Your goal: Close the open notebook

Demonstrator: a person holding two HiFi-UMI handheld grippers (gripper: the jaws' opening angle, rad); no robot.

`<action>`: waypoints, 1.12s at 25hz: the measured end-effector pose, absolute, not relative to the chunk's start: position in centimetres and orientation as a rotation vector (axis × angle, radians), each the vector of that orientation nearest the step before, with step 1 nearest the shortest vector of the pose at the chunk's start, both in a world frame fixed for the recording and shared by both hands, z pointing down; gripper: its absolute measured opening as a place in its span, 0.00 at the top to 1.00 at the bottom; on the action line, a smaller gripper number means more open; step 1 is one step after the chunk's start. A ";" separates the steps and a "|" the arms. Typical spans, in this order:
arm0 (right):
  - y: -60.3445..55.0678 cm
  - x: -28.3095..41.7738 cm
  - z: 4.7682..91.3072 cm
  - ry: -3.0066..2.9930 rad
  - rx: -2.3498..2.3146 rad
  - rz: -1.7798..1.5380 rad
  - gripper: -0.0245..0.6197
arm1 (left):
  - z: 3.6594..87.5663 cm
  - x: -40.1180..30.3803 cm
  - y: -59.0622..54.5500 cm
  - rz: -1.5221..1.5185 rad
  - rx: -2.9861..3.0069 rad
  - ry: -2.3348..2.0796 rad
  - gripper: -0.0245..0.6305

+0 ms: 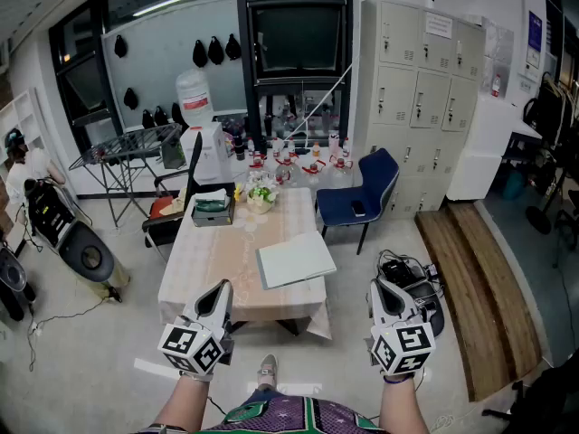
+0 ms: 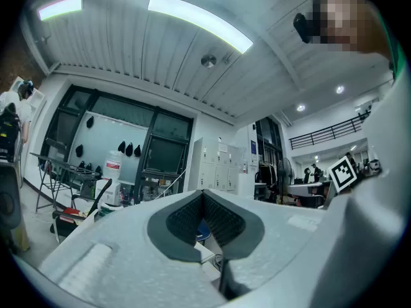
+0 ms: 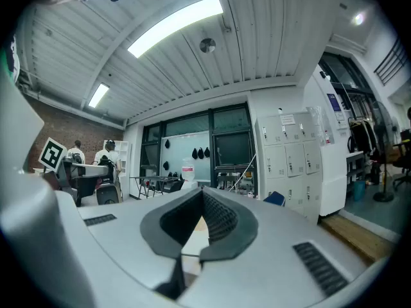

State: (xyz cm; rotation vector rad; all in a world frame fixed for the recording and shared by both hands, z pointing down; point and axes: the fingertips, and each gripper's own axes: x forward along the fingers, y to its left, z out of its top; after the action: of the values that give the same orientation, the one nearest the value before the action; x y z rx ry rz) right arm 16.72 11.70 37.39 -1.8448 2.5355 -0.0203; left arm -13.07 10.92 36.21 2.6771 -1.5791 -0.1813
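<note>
**Clearly not started: notebook on table, both grippers shut and empty**

Notebook [image 1: 296, 259] lies flat on the near right part of the table [image 1: 204, 265], one corner close to the right edge, pale face up. From the head view it reads as one pale slab. No centre fold or spine can be made out, so which side would fold over is unclear.

Left gripper [image 1: 222, 287] and right gripper [image 1: 378, 287] are held level in front of the person, short of the near table edge and well apart from the notebook. Both have their jaws pressed together with nothing between the pads, as each gripper view shows. Judgement: a ready pose before the reach, with the right one nearer the book.

Far end of the table holds a green box [image 1: 213, 210] and a small bowl of flowers [image 1: 261, 197], clear of the notebook. Blue chair [image 1: 362, 193] stands beside the far right corner.

Both gripper views look over the table into the room. The right one shows only a pale sliver between the pads, which cannot be identified.
</note>
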 end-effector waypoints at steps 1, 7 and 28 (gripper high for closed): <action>11.7 16.5 37.2 2.535 -1.844 -0.016 0.96 | 36.1 -13.3 10.8 -0.183 2.674 -1.582 0.94; 11.9 16.0 36.6 2.540 -1.842 0.005 0.96 | 35.7 -13.3 11.2 -0.163 2.705 -1.580 0.94; 12.0 15.0 37.5 2.568 -1.790 -0.058 0.96 | 36.5 -12.6 12.3 -0.076 2.745 -1.566 0.94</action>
State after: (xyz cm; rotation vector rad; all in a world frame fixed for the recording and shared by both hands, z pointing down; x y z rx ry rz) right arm 14.95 12.02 37.45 -1.7901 2.5676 -0.0579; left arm -12.62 12.26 36.50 2.7451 -1.5660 -0.0758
